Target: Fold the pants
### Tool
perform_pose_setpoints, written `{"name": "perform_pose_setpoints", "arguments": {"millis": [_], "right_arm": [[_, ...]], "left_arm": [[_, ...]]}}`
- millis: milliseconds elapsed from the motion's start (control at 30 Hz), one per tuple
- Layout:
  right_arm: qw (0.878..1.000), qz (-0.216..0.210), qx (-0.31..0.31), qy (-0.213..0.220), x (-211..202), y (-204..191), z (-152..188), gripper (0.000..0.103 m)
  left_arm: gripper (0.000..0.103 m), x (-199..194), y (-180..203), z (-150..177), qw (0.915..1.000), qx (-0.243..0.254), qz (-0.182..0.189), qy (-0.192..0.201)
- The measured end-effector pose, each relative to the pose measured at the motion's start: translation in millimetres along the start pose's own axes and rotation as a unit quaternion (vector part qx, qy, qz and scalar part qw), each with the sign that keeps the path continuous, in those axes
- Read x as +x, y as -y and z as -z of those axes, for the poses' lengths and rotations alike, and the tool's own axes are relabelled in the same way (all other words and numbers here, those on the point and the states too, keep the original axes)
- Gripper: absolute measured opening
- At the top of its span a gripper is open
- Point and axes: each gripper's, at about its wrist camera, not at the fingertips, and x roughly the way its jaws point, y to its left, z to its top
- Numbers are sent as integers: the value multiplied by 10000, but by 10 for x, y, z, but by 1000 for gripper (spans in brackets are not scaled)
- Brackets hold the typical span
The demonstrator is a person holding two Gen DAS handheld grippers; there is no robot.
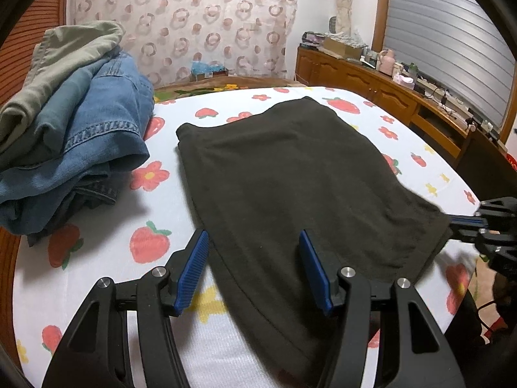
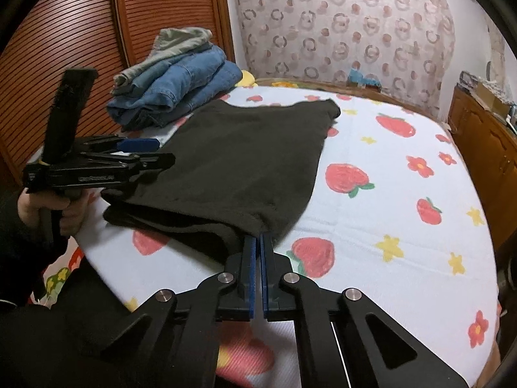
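Bedroom scene: a bed (image 1: 97, 278) covered w/ a white sheet printed w/ strawberries and flowers is seen against a sheer curtain (image 1: 200, 16) patterned w/ rings; a slatted wooden door (image 2: 80, 32) is seen at the bed's left and a wooden cabinet (image 1: 371, 87) loaded w/ clutter along the right wall. Dark pants (image 1: 290, 177), folded into a flat, roughly rectangular shape, are laid across the middle of the sheet, w/ the near edge reaching the bed's front. A pile of other clothes (image 1: 74, 129), blue denim topped by a grey-green piece, is stacked just beside the pants on the left, towards the back of the bed.

Left gripper (image 1: 253, 258) is held above the pants' near-left part, blue pads spread wide apart and nothing caught between them; in the right wrist view it is seen side-on at the pants' left edge (image 2: 139, 152), gripped by the left hand (image 2: 69, 210).

Right gripper (image 2: 257, 245) is shown w/ its blue pads drawn almost together on the near-right corner of the pants, a thin fold of dark cloth pinched at the tips. The corner is lifted a little off the sheet, w/ layers of cloth visible beneath it.
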Motion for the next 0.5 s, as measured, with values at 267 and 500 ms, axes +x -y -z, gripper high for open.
{"name": "perform_pose_setpoints", "arguments": {"millis": [267, 500], "right_arm": [[9998, -160, 92, -94, -154, 18, 141, 2], [9994, -201, 225, -180, -121, 77, 111, 2]], "left_arm": [[59, -6, 3, 23, 9999, -70, -85, -24], [59, 7, -12, 28, 9998, -126, -79, -98]]}}
